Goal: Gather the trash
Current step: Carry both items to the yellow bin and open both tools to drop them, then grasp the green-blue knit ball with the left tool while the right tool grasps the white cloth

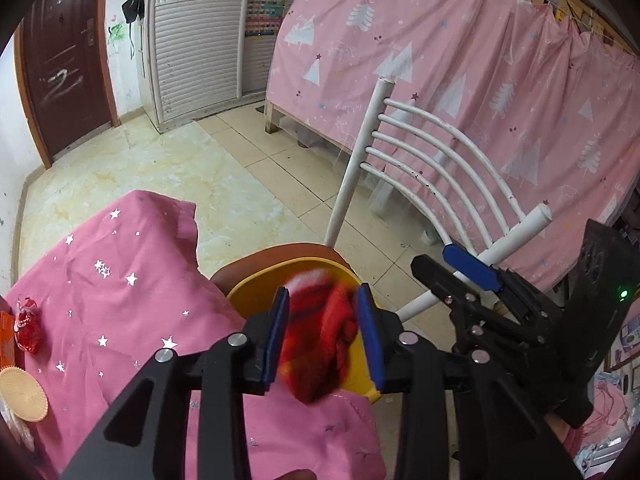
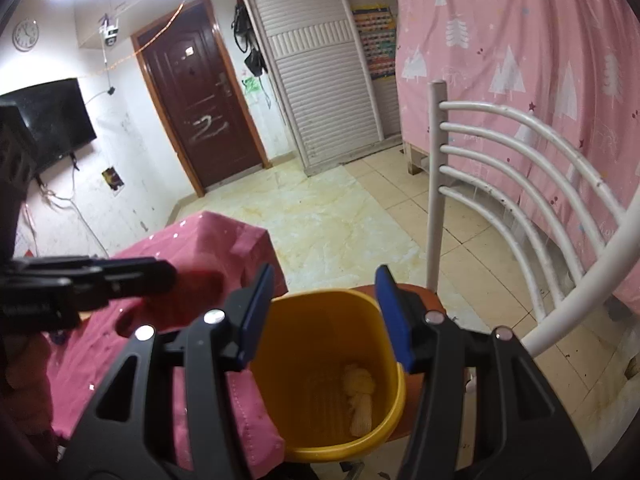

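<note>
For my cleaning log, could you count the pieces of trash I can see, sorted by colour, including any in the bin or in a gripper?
Red: 2, the crumpled wrapper between the fingers of the left gripper and the small red wrapper on the pink tablecloth
Pale yellow: 1, the crumpled wad inside the yellow bin
Total: 3

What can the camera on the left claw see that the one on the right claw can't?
Only the left view shows the red wrapper between the left claw pads, a red candy and a round coaster on the pink cloth.

Only the right view shows the bin's inside, with a pale wad at the bottom, under the open right claw.

Both show the yellow bin, white chair and brown door.
</note>
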